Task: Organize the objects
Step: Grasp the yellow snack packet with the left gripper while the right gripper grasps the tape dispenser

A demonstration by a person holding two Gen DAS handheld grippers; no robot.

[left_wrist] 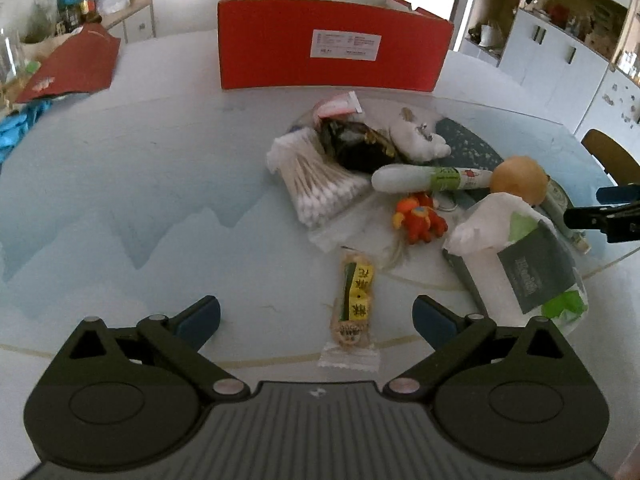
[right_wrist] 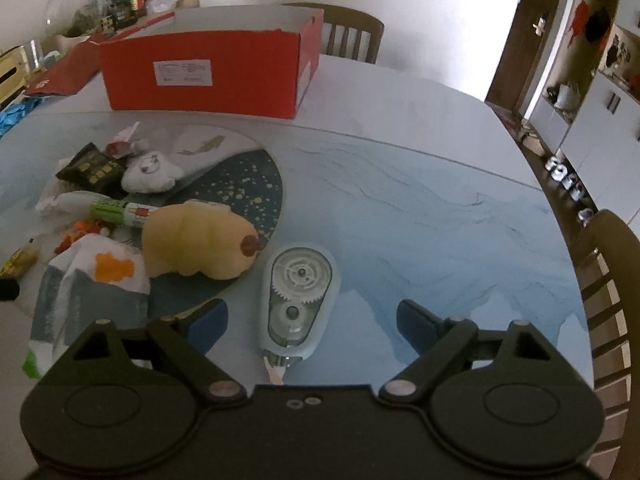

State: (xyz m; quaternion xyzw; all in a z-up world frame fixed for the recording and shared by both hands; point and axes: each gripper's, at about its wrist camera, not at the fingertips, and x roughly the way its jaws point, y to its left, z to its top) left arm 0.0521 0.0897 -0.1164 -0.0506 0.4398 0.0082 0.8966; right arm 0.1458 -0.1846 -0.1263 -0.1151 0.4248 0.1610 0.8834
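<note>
Both grippers gape empty: left gripper (left_wrist: pixel 316 316) should straddle the snack packet (left_wrist: pixel 353 304) squarely, right gripper (right_wrist: pixel 312 318) the correction-tape dispenser (right_wrist: pixel 298 296).

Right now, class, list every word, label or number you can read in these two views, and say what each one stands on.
Snack packet, yellow band: large Chinese characters, too blurred to quote.
Red box, white label: fine print, too small to read.
Tissue pack, dark label: white lettering, blurred.
White tube, green band: small print, unreadable.
Correction tape dispenser: no text visible.
</note>
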